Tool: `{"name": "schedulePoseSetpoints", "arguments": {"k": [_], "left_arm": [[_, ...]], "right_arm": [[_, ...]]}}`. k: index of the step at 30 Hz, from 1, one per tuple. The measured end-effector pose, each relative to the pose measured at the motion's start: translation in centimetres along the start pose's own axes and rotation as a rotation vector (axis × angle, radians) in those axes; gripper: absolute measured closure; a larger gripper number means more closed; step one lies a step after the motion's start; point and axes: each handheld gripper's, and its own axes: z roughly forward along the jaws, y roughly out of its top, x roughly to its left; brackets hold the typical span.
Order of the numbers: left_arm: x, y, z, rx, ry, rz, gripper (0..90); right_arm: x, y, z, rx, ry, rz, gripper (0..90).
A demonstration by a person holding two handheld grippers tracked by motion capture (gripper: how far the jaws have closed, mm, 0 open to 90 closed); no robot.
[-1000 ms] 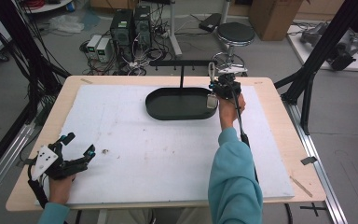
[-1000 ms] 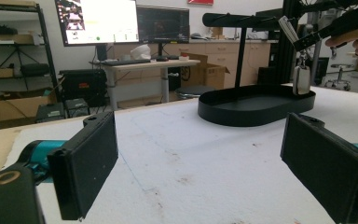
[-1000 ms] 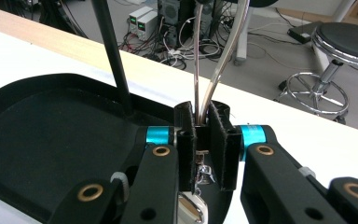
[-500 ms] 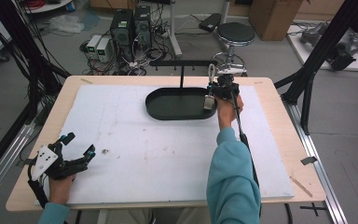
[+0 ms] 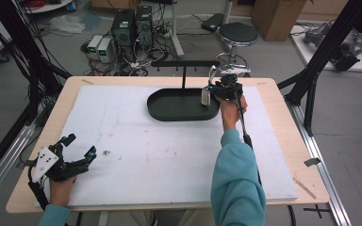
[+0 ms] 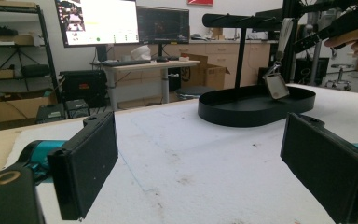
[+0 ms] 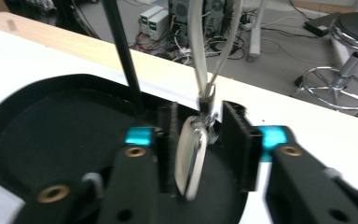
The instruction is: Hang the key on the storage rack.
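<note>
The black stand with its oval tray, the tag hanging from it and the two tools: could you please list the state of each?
Black metal stand with oval tray: upright on the white mat, tray bare.
Small silvery tag on a pale strap: hanging from the stand's crossbar, between the right tool's pads.
Right tool: jaws just opening, a gap beside the tag on the right.
Left tool: wide open, holding nothing.

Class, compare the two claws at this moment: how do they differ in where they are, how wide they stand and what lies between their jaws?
The left claw rests at the table's near left corner; the right claw is over the black tray.
Left jaws stand wide with nothing between; right jaws, just opening, stand narrow around the hanging tag.
Both are hand-held.
</note>
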Motion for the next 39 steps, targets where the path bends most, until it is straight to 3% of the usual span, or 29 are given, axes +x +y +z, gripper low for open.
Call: {"name": "schedulePoseSetpoints", "arguments": {"k": [4,5,6,7,9,10,13,16,19,21,22,25,27,31,32,37,39], "left_arm": [[0.0,0.0,0.0,0.000,0.000,0.000,11.4],[0.0,0.0,0.0,0.000,-0.001,0.002,11.3],[0.0,0.0,0.0,0.000,0.000,0.000,11.4],[0.0,0.0,0.0,0.000,0.000,0.000,11.4],[0.0,0.0,0.0,0.000,0.000,0.002,11.4],[0.0,0.0,0.0,0.000,0.000,0.002,11.4],[0.0,0.0,0.0,0.001,0.000,0.003,11.4],[0.0,0.0,0.0,-0.001,0.000,0.003,11.4],[0.0,0.0,0.0,0.004,-0.001,0.003,11.4],[-0.1,0.0,0.0,0.000,0.000,0.009,11.4],[-0.1,0.0,0.0,0.000,0.000,0.012,11.4],[-0.1,0.0,0.0,-0.004,0.001,0.013,11.4],[-0.1,0.0,0.0,-0.004,0.001,0.013,11.4],[-0.1,0.0,0.0,0.001,0.000,0.012,11.3],[-0.1,0.0,0.0,0.002,0.001,0.011,11.4],[-0.1,0.0,0.0,0.004,0.003,0.012,11.4],[-0.1,0.0,0.0,0.005,0.003,0.012,11.4]], "right_arm": [[0.2,0.3,-0.9,-0.037,0.075,0.036,21.8],[0.7,0.6,-1.6,-0.020,0.079,0.014,6.8],[0.9,0.7,-2.0,-0.022,0.079,-0.003,0.6],[1.1,0.7,-2.8,-0.050,0.078,-0.028,0.7],[1.3,0.7,-4.3,-0.108,0.120,-0.068,0.7],[1.3,0.7,-4.3,-0.108,0.120,-0.068,0.7],[1.5,0.5,-7.3,-0.184,0.165,-0.104,0.7],[1.5,-0.1,-8.7,-0.226,0.186,-0.130,0.7],[1.5,-2.6,-11.0,-0.292,0.229,-0.133,0.7],[1.6,-3.4,-11.5,-0.298,0.237,-0.126,0.7],[1.7,-5.1,-12.4,-0.314,0.252,-0.117,0.7],[1.7,-6.8,-13.1,-0.318,0.262,-0.109,0.7],[1.7,-9.3,-14.0,-0.358,0.264,-0.119,0.7],[1.5,-11.4,-14.5,-0.384,0.275,-0.104,0.7],[1.2,-13.1,-14.7,-0.400,0.271,-0.087,0.7],[0.9,-16.3,-14.7,-0.433,0.256,-0.042,0.7],[0.8,-16.6,-14.6,-0.438,0.252,-0.045,0.7]]}}
